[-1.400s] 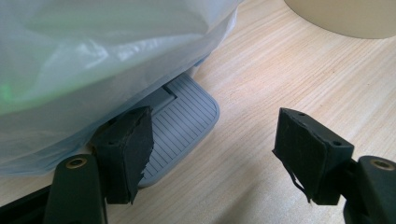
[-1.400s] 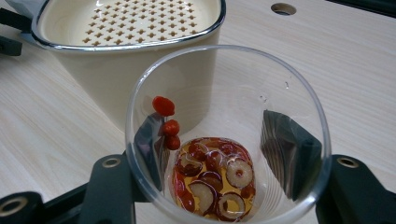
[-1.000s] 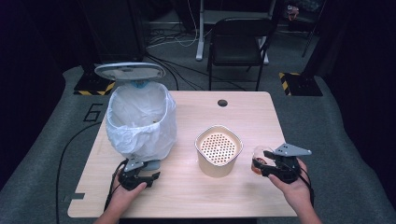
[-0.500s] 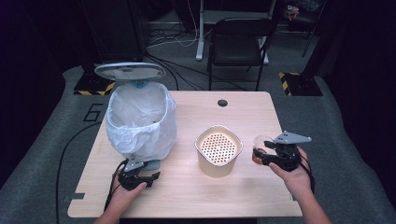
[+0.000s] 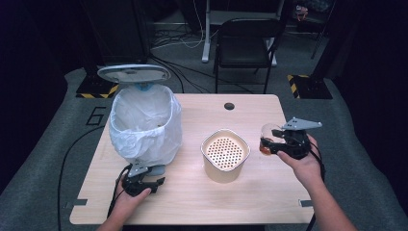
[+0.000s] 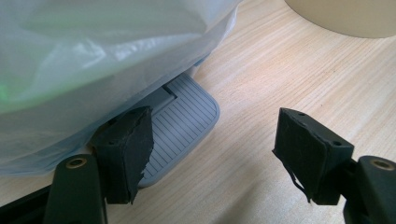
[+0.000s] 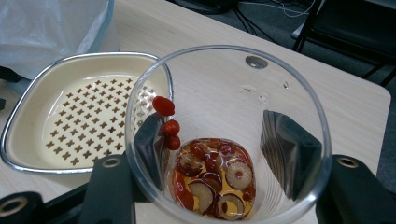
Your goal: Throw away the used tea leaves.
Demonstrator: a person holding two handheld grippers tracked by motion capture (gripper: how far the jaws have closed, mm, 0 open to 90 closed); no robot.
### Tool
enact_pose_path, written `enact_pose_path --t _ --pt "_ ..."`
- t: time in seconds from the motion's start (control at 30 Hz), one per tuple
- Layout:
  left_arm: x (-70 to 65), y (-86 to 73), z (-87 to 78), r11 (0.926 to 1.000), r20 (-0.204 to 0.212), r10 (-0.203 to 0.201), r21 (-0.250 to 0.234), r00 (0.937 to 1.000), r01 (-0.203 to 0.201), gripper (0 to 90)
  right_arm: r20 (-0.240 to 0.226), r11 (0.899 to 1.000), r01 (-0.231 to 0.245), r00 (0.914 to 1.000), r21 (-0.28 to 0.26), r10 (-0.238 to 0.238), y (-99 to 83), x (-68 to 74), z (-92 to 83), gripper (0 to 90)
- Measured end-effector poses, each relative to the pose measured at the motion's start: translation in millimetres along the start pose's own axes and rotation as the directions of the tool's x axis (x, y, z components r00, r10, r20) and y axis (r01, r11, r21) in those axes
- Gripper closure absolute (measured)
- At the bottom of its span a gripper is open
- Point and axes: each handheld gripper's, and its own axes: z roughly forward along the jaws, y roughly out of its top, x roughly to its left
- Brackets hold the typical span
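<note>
My right gripper [image 5: 270,142] is shut on a clear glass [image 7: 224,135], held above the table to the right of a cream strainer pot [image 5: 224,155]. The glass holds amber liquid with red berries [image 7: 164,106] and sliced fruit [image 7: 212,179] at its bottom. In the right gripper view the perforated insert [image 7: 88,126] lies left of the glass. My left gripper [image 6: 215,154] rests open on the table at the foot of a pedal bin [image 5: 144,122] lined with a white bag. One pad sits over the bin's grey ribbed pedal [image 6: 182,121].
The bin's lid [image 5: 133,73] stands raised. A round hole [image 5: 229,106] sits in the wooden table [image 5: 250,192] near its far edge. A black chair [image 5: 245,43] stands behind the table. Cables run on the floor at the left.
My right gripper has lifted the glass off the table and carried it up and slightly away from the table's front edge. The left gripper has stayed by the bin's foot.
</note>
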Motion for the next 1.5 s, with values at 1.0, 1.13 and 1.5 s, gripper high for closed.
enact_pose_path --t 1.0,1.13,1.5 --pt "0.4 0.2 -0.4 1.0000 0.006 -0.001 0.005 1.0000 0.001 28.0 0.027 0.966 0.259 0.9653 0.009 -0.260 46.6 32.2 27.7 43.4" --pt "0.4 0.2 -0.4 1.0000 0.006 -0.002 0.005 1.0000 0.002 28.0 0.046 0.939 0.344 0.9374 0.024 -0.345 50.0 40.0 33.1 43.5" --pt "0.3 0.2 -0.4 1.0000 0.005 -0.002 0.005 1.0000 0.002 28.0 0.041 0.898 0.440 0.8968 0.031 -0.440 51.1 53.1 46.2 43.6"
